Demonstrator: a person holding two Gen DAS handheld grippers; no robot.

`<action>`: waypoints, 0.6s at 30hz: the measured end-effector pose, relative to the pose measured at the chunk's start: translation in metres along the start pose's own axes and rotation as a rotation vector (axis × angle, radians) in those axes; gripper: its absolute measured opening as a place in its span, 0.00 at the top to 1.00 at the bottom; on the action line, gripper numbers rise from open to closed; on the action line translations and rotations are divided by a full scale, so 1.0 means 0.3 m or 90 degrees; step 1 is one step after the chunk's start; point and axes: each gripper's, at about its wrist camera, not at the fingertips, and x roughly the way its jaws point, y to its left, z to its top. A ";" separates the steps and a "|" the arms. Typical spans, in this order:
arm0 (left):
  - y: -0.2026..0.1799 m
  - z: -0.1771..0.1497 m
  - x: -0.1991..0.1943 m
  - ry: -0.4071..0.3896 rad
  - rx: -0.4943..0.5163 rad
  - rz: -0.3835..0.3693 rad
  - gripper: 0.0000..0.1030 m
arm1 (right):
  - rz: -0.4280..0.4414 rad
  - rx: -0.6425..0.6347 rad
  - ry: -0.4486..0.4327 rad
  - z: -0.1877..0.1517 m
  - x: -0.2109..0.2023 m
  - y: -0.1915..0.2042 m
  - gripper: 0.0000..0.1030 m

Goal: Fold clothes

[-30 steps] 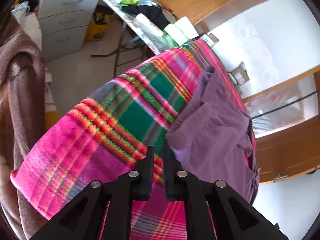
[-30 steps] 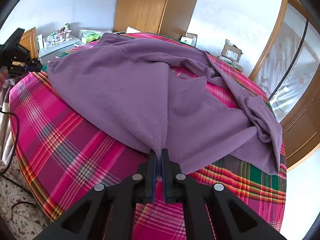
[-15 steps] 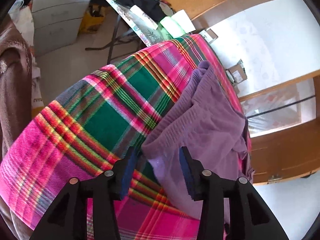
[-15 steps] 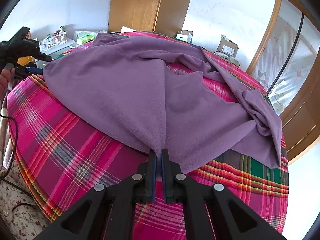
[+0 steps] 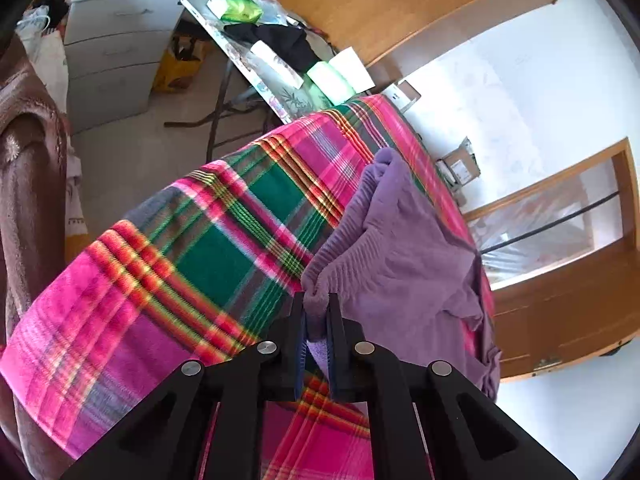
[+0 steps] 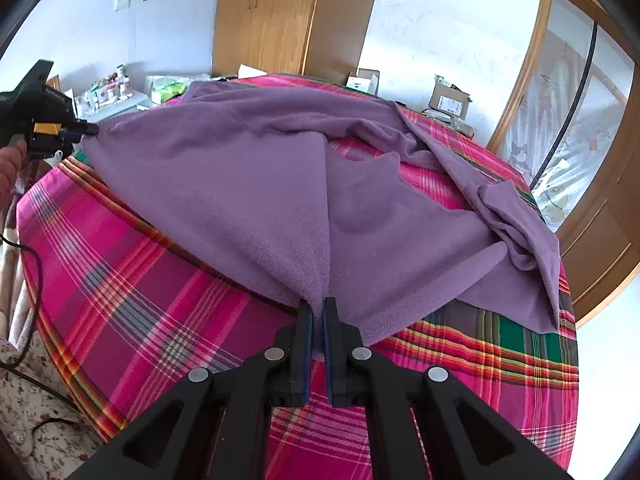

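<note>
Left gripper (image 5: 316, 312): jaws closing, nearly together, with a bunched corner of the purple garment (image 5: 404, 264) pinched between the pads; the ribbed hem rises out of the jaws toward 12 o'clock in the left wrist view. From the right wrist view the same gripper (image 6: 86, 128) sits at 9 o'clock, its tip touching the garment's far-left corner, with a hand (image 6: 10, 168) behind it. Right gripper (image 6: 316, 320): jaws narrow, clamped on a fold of the garment's (image 6: 260, 184) near edge, fabric showing in the slit between the pads. The garment is a soft fleece piece, spread wide over a bed under a plaid cover (image 6: 132, 304) in pink, green and red. It is pulled fairly flat between the two held points, with one long crease running from the right jaws toward 12 o'clock. Toward 3 o'clock it is rumpled, and a loose section lies in a heap near the bed's edge. Part of the cover shows through a gap in the cloth near centre. Beyond the bed: a wardrobe (image 6: 272, 16) at 12 o'clock, cardboard boxes (image 6: 448, 100) at 1 o'clock on the floor, and a cluttered folding table (image 5: 256, 48) in the left wrist view at 11 o'clock.
</note>
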 end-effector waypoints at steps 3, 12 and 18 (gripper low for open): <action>0.027 -0.012 -0.032 -0.006 -0.005 0.001 0.92 | 0.012 -0.001 -0.006 -0.001 -0.024 0.006 0.95; 0.084 -0.053 -0.101 -0.012 -0.009 0.018 0.92 | 0.037 -0.036 -0.008 -0.018 -0.082 0.047 0.95; 0.145 -0.085 -0.111 0.006 -0.028 0.033 0.92 | 0.059 -0.071 0.013 -0.060 -0.107 0.087 0.95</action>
